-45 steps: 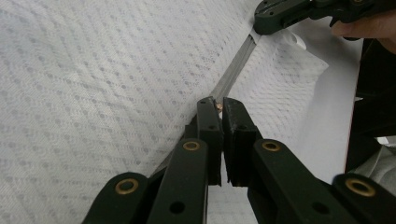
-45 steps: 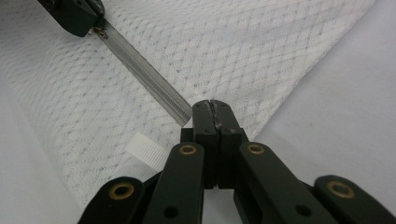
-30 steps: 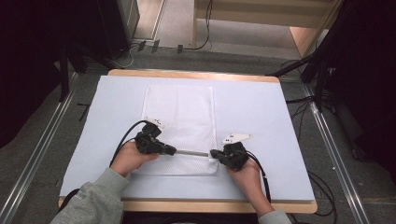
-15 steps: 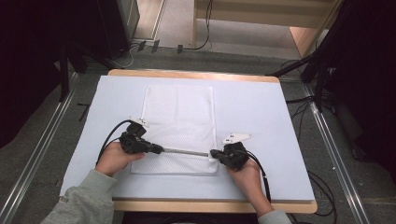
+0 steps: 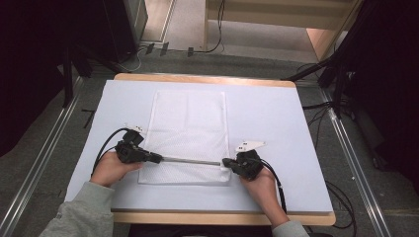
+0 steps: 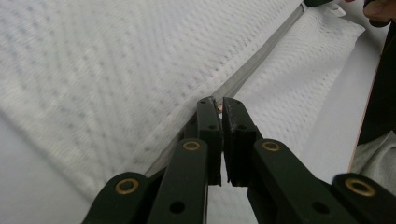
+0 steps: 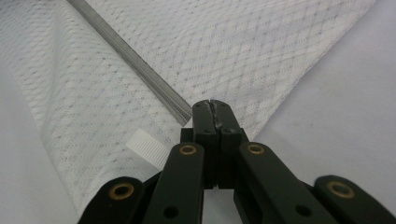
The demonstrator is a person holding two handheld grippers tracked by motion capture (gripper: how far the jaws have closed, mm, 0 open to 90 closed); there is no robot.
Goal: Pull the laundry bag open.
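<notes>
White mesh bag (image 5: 190, 133) lies flat — left gripper (image 5: 157, 158) pinches the zipper pull (image 6: 219, 108), right gripper (image 5: 226, 162) clamps the zipper's (image 5: 192, 160) right end.

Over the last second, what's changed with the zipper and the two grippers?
The left gripper slid toward the person's left along the zipper, shut on its pull, exposing more zipper. The right gripper stayed clamped at the mesh bag's right end; the bag stayed flat.

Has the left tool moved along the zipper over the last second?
Yes. The left tool has slid left along the mesh bag, toward its left edge.
</notes>
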